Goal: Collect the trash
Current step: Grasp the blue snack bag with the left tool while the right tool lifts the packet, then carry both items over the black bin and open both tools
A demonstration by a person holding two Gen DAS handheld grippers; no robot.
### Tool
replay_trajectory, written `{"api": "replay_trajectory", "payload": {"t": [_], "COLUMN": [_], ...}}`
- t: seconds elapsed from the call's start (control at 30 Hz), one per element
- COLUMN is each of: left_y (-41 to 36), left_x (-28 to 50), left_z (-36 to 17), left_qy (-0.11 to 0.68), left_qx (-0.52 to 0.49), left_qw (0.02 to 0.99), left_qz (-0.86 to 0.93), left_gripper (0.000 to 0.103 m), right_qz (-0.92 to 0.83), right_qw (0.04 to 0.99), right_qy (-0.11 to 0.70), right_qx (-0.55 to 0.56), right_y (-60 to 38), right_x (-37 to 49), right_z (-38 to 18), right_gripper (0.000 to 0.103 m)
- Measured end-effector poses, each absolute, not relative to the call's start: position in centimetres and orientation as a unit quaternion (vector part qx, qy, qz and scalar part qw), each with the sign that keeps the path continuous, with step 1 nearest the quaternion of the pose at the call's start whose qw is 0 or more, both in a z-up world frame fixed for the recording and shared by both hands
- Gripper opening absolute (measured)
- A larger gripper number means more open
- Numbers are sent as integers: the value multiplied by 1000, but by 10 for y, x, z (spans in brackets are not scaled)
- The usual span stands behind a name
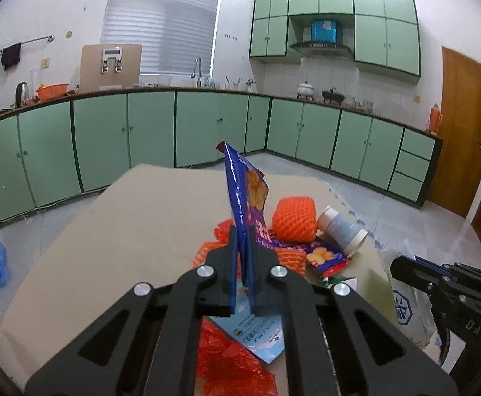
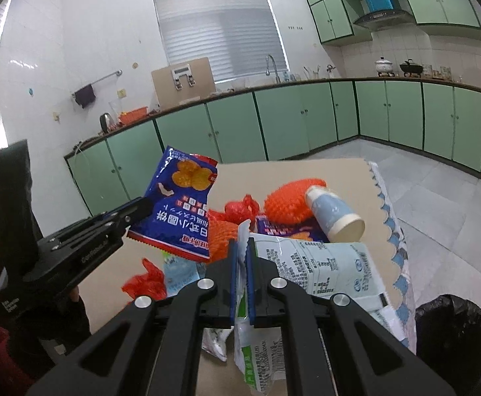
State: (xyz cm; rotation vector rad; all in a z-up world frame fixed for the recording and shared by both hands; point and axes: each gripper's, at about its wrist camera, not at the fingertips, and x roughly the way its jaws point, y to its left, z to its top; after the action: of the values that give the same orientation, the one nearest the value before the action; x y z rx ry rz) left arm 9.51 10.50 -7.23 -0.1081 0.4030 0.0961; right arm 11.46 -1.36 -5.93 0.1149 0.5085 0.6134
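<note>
Clamped between the left gripper's (image 1: 242, 241) nearly closed jaws, a blue snack wrapper (image 1: 245, 191) is standing upright above the cardboard-covered table (image 1: 135, 211), an orange foam net (image 1: 294, 219) and tipped paper cup (image 1: 341, 231) lying behind. From the right wrist view, the right gripper (image 2: 242, 250) is pinching a pale milk pouch (image 2: 319, 270); a black-lined bin (image 2: 454, 333) is sitting beside the table.

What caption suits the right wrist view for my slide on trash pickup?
Right tongs clamp a white wrapper while left tongs lift a blue snack bag above the cardboard-covered table.
</note>
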Motion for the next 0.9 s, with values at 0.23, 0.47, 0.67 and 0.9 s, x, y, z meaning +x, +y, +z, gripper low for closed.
{"api": "replay_trajectory", "payload": {"t": [0.23, 0.47, 0.67, 0.9], "left_y": [95, 67, 33, -17], "left_x": [86, 87, 93, 105], "left_z": [-52, -36, -32, -38], "left_qy": [176, 157, 157, 164], "left_qx": [-55, -53, -52, -45], "left_qw": [982, 986, 984, 978], "left_qz": [29, -15, -62, -117], "left_gripper": [3, 2, 2, 2], "right_qz": [293, 265, 232, 180], "right_qw": [928, 943, 955, 967], "right_qy": [222, 192, 171, 156], "right_qx": [58, 61, 72, 90], "right_y": [-32, -63, -99, -153], "right_x": [107, 98, 90, 84], "right_z": [-34, -7, 12, 23], "right_gripper": [4, 4, 4, 4]}}
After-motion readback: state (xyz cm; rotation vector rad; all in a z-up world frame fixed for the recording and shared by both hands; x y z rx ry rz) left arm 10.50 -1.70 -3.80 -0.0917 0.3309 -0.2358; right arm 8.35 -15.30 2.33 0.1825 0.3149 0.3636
